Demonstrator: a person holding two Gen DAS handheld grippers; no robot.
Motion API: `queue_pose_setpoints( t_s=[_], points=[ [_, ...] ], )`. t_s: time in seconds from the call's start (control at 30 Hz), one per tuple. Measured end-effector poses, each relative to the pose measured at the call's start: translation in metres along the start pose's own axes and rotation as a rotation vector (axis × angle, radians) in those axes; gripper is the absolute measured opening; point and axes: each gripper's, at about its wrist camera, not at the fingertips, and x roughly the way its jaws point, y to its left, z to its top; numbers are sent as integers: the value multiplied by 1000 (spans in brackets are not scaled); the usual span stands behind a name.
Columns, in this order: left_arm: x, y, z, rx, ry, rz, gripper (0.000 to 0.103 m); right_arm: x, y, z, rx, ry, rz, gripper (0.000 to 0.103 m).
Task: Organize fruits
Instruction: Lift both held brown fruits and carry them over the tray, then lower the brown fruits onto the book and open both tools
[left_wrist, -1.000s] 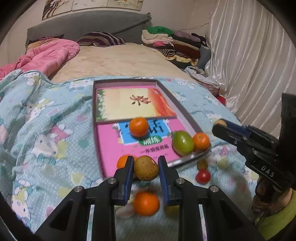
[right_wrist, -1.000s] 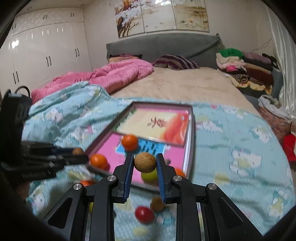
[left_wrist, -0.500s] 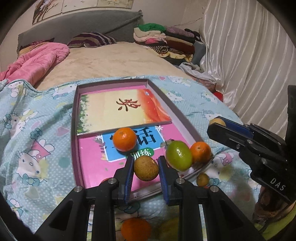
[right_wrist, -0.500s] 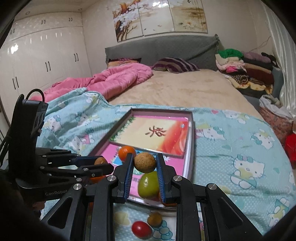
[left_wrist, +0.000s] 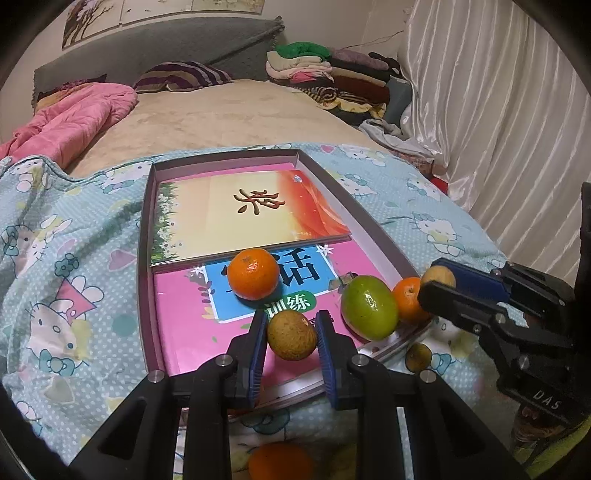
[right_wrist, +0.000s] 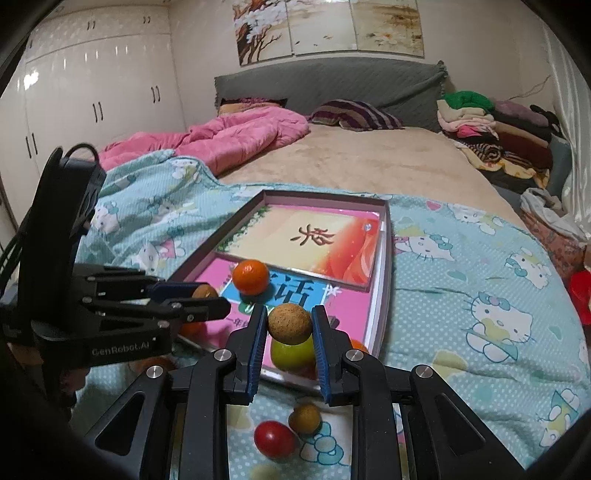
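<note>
A shallow box tray (left_wrist: 146, 236) with picture books lies on the blue blanket. In it sit an orange (left_wrist: 253, 273), a green fruit (left_wrist: 369, 308) and a second orange (left_wrist: 408, 299). My left gripper (left_wrist: 291, 334) is shut on a brown round fruit (left_wrist: 291, 335) above the tray's near end. My right gripper (right_wrist: 289, 325) is shut on another brown fruit (right_wrist: 289, 324) above the green fruit (right_wrist: 291, 354). It also shows in the left wrist view (left_wrist: 439, 282). On the blanket lie a red fruit (right_wrist: 274, 439), a small brown fruit (right_wrist: 304, 418) and an orange (left_wrist: 279, 461).
Pink quilt (right_wrist: 236, 136) and striped pillow (right_wrist: 351, 116) lie farther up the bed. Folded clothes (left_wrist: 332, 74) are stacked at the back right. White curtain (left_wrist: 498, 110) hangs on the right. White wardrobe doors (right_wrist: 92, 92) stand on the left.
Both grippers moved forward over the tray's near end, each still holding its brown fruit. The loose fruits on the blanket now lie below and behind the fingers.
</note>
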Motion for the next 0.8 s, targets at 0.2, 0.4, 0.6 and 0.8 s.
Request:
queue_pose_setpoints(
  t_s=[0.2,0.4,0.6,0.8],
  points=[
    [7,4,0,-2,14,-6,27,6,2,-6,-23,40,-5,25],
    [16,8,-1,0,41,9,27,14,7,-12,-68,76,-24,25],
    [19,9,-3,2,51,14,27,17,5,-14,-75,85,-46,25],
    [20,7,-4,11,50,21,27,18,4,-15,-76,79,-49,25]
  ],
)
